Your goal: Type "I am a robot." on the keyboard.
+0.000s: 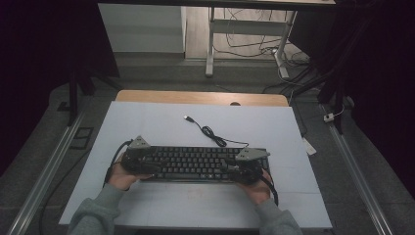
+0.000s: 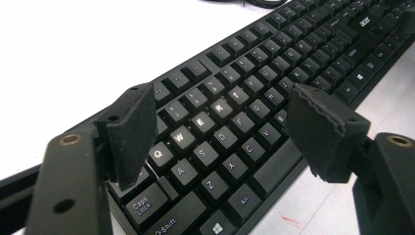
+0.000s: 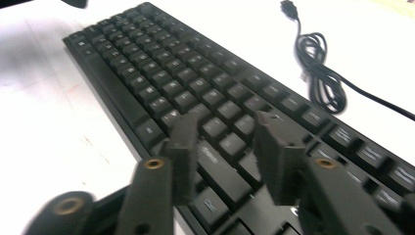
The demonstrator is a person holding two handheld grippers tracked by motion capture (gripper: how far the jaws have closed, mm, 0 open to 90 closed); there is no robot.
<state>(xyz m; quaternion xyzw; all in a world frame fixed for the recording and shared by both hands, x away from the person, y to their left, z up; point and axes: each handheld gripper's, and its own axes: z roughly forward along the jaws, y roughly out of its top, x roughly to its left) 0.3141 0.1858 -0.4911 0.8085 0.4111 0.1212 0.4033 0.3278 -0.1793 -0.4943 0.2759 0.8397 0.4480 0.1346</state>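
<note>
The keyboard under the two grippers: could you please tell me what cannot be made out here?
- Keyboard ends, high view: covered by the left gripper and right gripper.
- Key legends, right gripper view: blurred.
- Keys under the right gripper: hidden by its jaws.
- USB plug, high view: too small for detail.

A lab or recording workspace is being indicated. A tabletop (image 1: 147, 205) covered with a plain white sheet (image 1: 274, 132) is being flanked by metal rails (image 1: 44, 176) running along a grey carpeted floor (image 1: 333, 166). Dark curtains (image 1: 44, 54) are being hung at both sides. Beyond the tabletop, a height-adjustable desk frame (image 1: 210, 44) is being seen, with loose cables (image 1: 254, 46) trailing across the floor beneath it. A computer keyboard (image 1: 193, 164) is being kept on the sheet.
</note>
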